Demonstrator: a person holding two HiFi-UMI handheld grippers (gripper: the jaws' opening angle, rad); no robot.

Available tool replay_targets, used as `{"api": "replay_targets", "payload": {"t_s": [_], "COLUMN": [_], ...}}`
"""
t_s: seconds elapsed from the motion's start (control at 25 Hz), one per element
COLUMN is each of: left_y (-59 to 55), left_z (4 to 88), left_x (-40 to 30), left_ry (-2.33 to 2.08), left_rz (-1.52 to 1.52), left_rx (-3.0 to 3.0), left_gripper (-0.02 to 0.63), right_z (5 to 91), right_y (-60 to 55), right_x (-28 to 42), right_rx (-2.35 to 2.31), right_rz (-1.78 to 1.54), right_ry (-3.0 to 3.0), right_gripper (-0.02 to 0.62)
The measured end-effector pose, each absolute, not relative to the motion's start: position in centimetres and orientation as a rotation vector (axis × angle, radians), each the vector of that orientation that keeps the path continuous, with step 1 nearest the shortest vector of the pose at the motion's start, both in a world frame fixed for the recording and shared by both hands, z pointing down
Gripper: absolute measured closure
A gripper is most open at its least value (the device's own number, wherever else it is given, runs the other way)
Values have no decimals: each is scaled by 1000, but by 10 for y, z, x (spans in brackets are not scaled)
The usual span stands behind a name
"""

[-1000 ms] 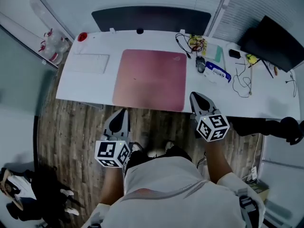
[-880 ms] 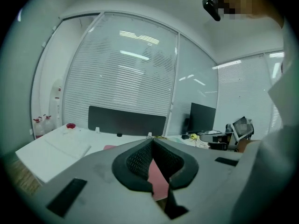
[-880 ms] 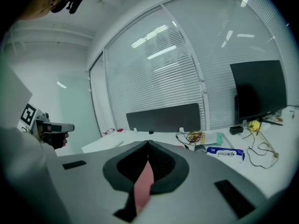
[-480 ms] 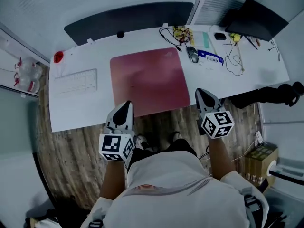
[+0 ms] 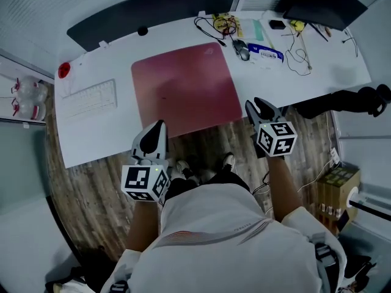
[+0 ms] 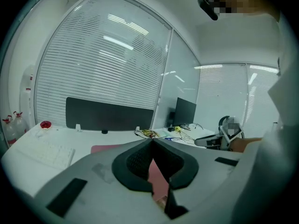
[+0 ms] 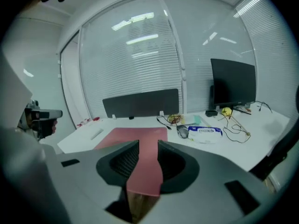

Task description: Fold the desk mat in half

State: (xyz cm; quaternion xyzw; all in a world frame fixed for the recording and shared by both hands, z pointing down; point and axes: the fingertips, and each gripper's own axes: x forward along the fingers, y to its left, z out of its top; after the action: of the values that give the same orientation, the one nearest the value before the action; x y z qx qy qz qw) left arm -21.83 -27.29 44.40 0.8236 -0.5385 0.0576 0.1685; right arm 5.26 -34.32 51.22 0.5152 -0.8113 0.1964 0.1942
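Note:
The pink desk mat (image 5: 185,89) lies flat on the white desk (image 5: 116,133), its near edge at the desk's front edge. My left gripper (image 5: 160,124) hovers just before the mat's near left corner; in the left gripper view its jaws meet at the tips (image 6: 152,141), shut and empty, with the mat (image 6: 105,148) beyond. My right gripper (image 5: 261,104) hangs off the near right corner. Its jaws have just been opening and stand apart (image 7: 148,146) with nothing between them; the mat (image 7: 135,136) shows through the gap.
A white keyboard (image 5: 88,98) and a red object (image 5: 63,69) lie left of the mat. A mouse (image 5: 242,52), cables (image 5: 217,24) and a monitor (image 5: 317,2) crowd the right end. A dark partition (image 5: 153,8) runs along the back; a black chair (image 5: 342,99) stands at right.
Both grippers have come up to the desk's front edge, at the mat's near corners. The right gripper's jaws have opened; the left stays shut.

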Motion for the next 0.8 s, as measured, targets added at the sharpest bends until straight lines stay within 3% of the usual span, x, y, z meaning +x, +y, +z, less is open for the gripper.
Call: {"api": "replay_targets", "payload": {"t_s": [0.4, 0.8], "left_y": [-254, -246], "left_z": [465, 476], "left_x": [-194, -207], "left_ry": [-1546, -1592], "left_rz": [257, 285], "left_rx": [2253, 2178], "left_gripper": [594, 594], "right_z": [678, 723], "right_y": [-327, -328], "right_x": [79, 77], "right_rx": [1278, 1300], "right_rz": [840, 847], "right_ry": [-1981, -1893], "right_gripper": [380, 382]}}
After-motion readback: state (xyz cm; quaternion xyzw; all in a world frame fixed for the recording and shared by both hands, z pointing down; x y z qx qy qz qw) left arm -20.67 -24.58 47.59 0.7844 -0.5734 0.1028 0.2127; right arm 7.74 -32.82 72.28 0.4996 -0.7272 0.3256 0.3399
